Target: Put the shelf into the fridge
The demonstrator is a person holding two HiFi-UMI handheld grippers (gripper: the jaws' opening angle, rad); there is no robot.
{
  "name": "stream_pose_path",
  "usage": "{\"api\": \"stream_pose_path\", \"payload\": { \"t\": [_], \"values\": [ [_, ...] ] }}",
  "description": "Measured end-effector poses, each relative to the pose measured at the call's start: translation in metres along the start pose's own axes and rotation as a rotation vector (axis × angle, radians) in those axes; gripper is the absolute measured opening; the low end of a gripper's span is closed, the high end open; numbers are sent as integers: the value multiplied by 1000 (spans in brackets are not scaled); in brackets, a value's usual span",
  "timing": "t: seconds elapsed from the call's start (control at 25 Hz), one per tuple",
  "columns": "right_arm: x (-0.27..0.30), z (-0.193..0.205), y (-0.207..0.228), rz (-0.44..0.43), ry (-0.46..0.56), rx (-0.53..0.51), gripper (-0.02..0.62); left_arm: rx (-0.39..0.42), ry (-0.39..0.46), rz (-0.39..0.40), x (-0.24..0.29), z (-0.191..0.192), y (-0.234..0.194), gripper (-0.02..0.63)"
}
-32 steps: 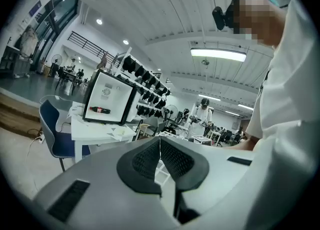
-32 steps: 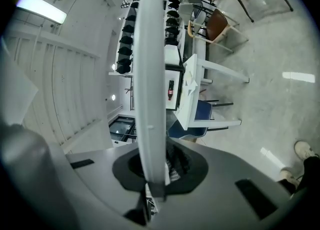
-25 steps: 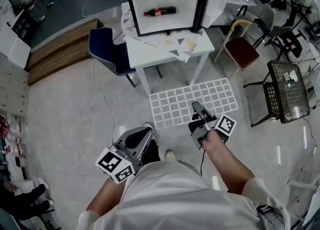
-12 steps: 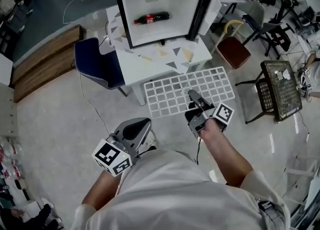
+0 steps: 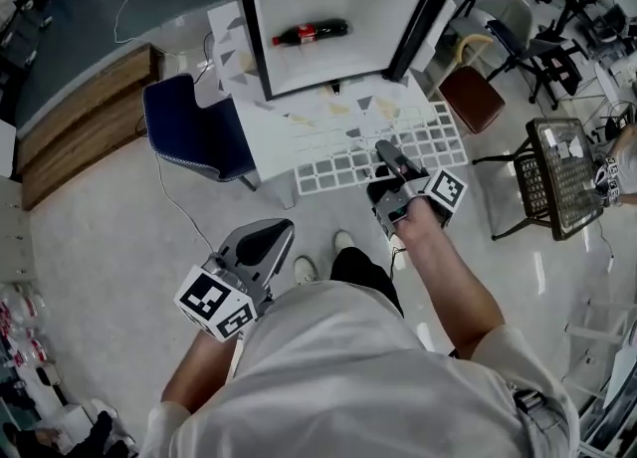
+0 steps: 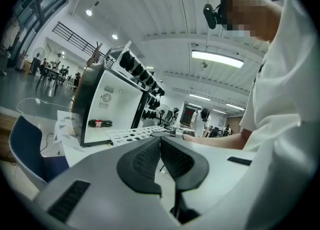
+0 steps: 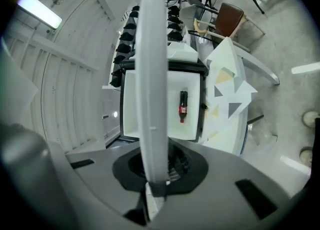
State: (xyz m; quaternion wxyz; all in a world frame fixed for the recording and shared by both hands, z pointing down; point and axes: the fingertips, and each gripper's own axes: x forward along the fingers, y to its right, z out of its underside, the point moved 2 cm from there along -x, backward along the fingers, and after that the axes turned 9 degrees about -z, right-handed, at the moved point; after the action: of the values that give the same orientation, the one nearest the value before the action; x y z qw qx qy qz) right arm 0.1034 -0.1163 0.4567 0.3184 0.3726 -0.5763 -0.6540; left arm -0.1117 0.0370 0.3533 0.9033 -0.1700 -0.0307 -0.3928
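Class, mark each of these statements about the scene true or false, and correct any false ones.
1. The right gripper is shut on the edge of the white shelf. True.
2. The fridge is closed. False: its front is open and the white inside shows.
3. A bottle lies on its side in the fridge. True.
4. The left gripper holds the bottle. False: its jaws are together with nothing between them.
5. The shelf is already inside the fridge. False: it is outside, held in front of the opening.
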Motion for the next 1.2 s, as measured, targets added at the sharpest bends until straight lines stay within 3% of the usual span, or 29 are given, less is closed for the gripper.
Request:
{"api": "stream_pose_path", "payload": {
  "t": [0.6, 1.2],
  "values": [
    [142, -60, 24, -25, -67, 38, 31, 24, -3, -108, 83, -58, -78, 18],
    [200, -78, 40, -33, -109, 75, 31, 28, -29, -160, 121, -79, -114, 18]
  ]
}}
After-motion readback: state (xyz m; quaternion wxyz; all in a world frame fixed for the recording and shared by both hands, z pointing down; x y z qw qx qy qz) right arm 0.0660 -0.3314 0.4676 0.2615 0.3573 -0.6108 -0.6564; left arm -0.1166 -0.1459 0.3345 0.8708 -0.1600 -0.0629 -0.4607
